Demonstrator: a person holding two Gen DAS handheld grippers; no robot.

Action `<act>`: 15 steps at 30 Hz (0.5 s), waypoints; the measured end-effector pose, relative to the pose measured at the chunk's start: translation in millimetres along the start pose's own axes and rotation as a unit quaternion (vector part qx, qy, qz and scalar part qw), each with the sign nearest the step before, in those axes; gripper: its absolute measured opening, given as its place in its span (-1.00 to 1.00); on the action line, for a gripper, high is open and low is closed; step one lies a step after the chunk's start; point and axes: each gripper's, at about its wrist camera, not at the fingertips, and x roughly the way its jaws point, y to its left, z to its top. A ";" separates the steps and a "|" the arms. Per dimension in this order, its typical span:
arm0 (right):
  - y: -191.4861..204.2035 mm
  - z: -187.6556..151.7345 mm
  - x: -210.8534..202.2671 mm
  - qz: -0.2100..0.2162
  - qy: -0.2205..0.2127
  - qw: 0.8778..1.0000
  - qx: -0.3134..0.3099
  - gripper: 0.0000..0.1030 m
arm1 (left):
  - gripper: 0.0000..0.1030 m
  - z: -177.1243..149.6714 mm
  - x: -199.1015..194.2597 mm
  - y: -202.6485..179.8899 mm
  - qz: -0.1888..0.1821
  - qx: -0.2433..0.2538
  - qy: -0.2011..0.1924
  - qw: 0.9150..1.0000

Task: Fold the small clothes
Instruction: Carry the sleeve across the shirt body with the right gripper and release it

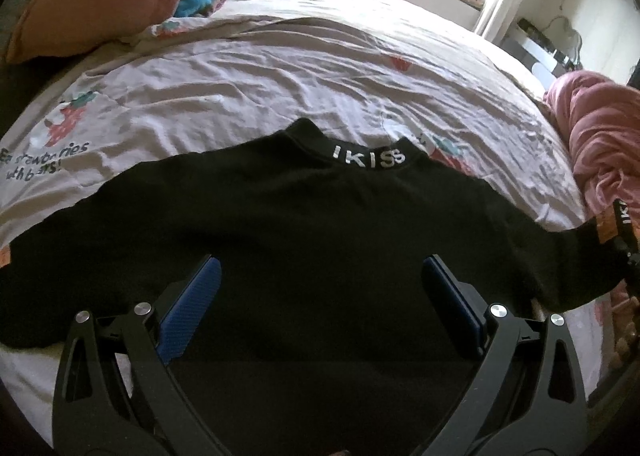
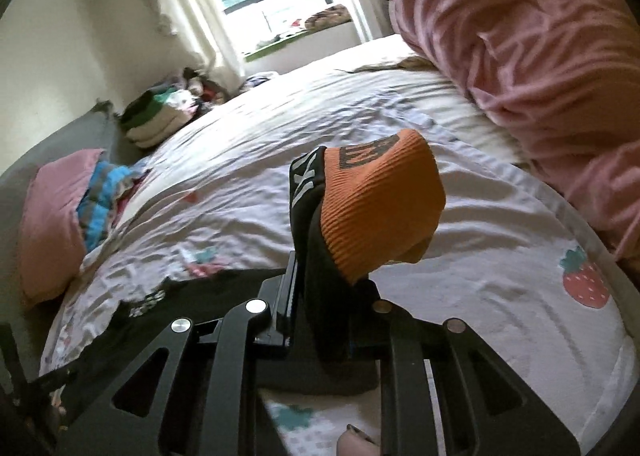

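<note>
Black top (image 1: pixel 304 224) lies spread flat on the bed, collar at the far side with white "IKISS" lettering on it. One sleeve runs out to the right and lifts off the bed at its end — the orange ribbed cuff (image 2: pixel 380 208) sticks up there, dark letters printed on it, with a black strip of white lettering beside it.

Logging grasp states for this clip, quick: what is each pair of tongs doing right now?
Left tongs: open, poised over the black top, gripping nothing.
Right tongs: closed on the top's orange sleeve cuff, lifted off the bed.
</note>
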 end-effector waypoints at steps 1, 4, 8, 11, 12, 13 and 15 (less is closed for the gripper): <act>8.5 0.0 -1.7 0.005 0.000 1.000 -0.007 -0.67 | 0.82 0.5 -2.3 1.9 -0.007 -0.002 -0.001 1.000; 27.1 -1.6 -4.7 0.014 0.005 1.000 -0.018 -0.67 | 0.82 1.9 -8.9 5.1 -0.014 -0.007 -0.008 1.000; 47.6 -6.2 -8.2 0.019 0.004 0.999 -0.039 -0.67 | 0.82 3.2 -16.2 7.8 -0.017 -0.008 -0.017 1.000; 64.5 -11.4 -9.9 0.028 0.007 0.998 -0.057 -0.67 | 0.82 3.4 -19.1 12.1 -0.026 -0.014 -0.019 0.999; 68.6 -13.1 -10.4 0.029 0.008 0.998 -0.062 -0.67 | 0.82 3.2 -20.1 13.5 -0.029 -0.016 -0.019 0.999; 73.8 -14.5 -11.1 0.032 0.008 0.997 -0.067 -0.67 | 0.82 3.3 -21.5 15.9 -0.035 -0.020 -0.019 0.999; 88.0 -18.3 -11.1 0.037 0.009 0.996 -0.081 -0.67 | 0.82 3.5 -24.3 21.2 -0.053 -0.029 -0.020 0.998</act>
